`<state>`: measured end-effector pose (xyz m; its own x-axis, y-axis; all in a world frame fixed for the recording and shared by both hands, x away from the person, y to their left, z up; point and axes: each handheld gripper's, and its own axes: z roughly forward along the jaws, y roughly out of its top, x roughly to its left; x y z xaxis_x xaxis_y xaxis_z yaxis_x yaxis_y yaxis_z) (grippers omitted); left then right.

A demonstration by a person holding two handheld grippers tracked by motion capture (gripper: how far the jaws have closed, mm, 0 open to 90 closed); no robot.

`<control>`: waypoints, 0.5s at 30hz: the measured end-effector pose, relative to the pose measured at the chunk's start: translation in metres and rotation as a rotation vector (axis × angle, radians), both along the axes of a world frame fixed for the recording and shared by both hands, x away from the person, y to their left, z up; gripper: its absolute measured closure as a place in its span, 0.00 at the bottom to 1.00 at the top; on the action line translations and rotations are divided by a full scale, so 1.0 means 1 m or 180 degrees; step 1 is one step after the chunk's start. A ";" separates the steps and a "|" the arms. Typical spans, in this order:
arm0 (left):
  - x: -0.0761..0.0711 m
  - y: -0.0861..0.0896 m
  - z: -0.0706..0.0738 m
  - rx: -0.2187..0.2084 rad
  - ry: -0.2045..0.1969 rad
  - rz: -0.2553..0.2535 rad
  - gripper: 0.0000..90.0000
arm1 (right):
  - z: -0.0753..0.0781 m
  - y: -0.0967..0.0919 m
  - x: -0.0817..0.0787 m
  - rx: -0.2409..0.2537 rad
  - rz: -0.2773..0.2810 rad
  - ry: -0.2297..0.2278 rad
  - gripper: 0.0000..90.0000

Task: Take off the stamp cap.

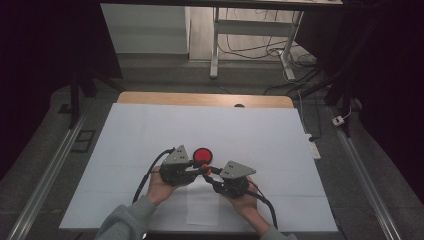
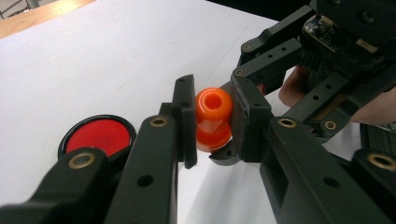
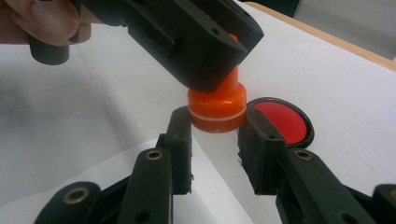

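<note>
Surface: we are working over a white table (image 1: 150, 130).
Left gripper (image 2: 212, 123): we are clamping the orange stamp (image 2: 213, 119).
Right gripper (image 3: 215, 140): we are gripping its base, beside the red ink pad (image 3: 282, 121).

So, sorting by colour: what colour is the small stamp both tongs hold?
Orange stamp, seen best in the left gripper view.

The round red disc with a black rim (image 1: 202, 155) lay flat on the white table sheet (image 1: 150, 135), just behind the two black grippers. They met around a small orange plastic piece (image 2: 213, 119), crowding the room before the disc. Beyond the disc and to either side of it, the sheet offered wide passage.
</note>
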<state>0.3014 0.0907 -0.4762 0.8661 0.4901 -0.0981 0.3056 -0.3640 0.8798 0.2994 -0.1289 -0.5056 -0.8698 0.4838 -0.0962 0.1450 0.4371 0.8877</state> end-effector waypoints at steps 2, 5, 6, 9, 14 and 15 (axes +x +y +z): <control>0.000 0.001 0.000 -0.0006 0.0018 -0.0005 0.81 | -0.001 0.001 0.000 -0.0002 -0.0011 -0.0002 0.72; 0.000 0.000 0.001 -0.0002 0.0007 -0.0005 0.81 | 0.000 0.001 -0.001 0.0004 -0.0004 -0.0004 0.72; 0.000 0.000 0.001 -0.0006 0.0005 -0.0003 0.81 | 0.000 0.001 -0.001 0.0004 -0.0002 -0.0007 0.72; 0.000 0.013 0.010 -0.0260 -0.0080 0.0140 0.81 | -0.007 0.003 -0.001 -0.0251 0.0005 0.0000 0.72; 0.001 0.023 0.012 -0.0263 -0.0051 0.0151 0.81 | -0.007 0.005 -0.002 -0.0092 0.0013 0.0011 0.72; 0.001 0.021 0.011 -0.0233 -0.0048 0.0129 0.81 | -0.005 0.004 -0.002 -0.0092 0.0011 0.0000 0.72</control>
<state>0.3021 0.1116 -0.4649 0.8473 0.5169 -0.1219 0.3053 -0.2862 0.9082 0.2971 -0.1245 -0.5110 -0.8715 0.4778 -0.1102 0.1433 0.4632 0.8746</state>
